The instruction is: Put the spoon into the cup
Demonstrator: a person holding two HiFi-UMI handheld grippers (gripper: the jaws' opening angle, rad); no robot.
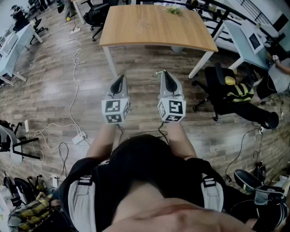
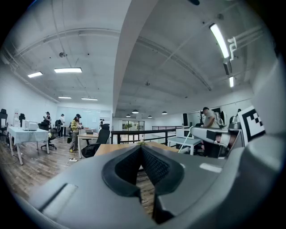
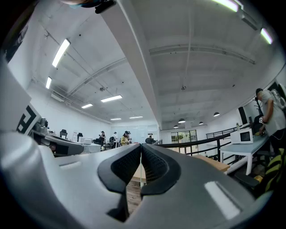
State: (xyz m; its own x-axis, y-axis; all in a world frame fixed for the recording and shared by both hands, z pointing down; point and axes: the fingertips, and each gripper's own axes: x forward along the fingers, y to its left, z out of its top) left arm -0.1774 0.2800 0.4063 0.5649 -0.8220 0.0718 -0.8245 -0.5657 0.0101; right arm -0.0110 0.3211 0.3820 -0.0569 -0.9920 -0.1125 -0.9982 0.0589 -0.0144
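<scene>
Honestly you can't make out the spoon or the cup from here. The only thing on the wooden table (image 1: 149, 27) is a small greenish clump (image 1: 172, 10) near its far edge, way too tiny to say what it is. That same speck sits just past the jaw tips in the left gripper view.

You're standing back from the table's near edge with both tools held out in front of you, side by side, noses aimed at the table. Your left gripper (image 1: 120, 79) has its jaws pressed together at the tips, nothing caught in the hollow between the ribbed pads. Your right gripper (image 1: 164, 73) is the same deal: tips meeting, nothing in them. Both hang over bare wood floor (image 1: 50, 90), well apart from the tabletop.

Around you: a black office chair (image 1: 220, 90) off to your right by the table leg, with something yellow and black draped on it. A white power strip (image 1: 79, 137) lies on the floor to your left, with a white cable (image 1: 74, 72) snaking away from it.
</scene>
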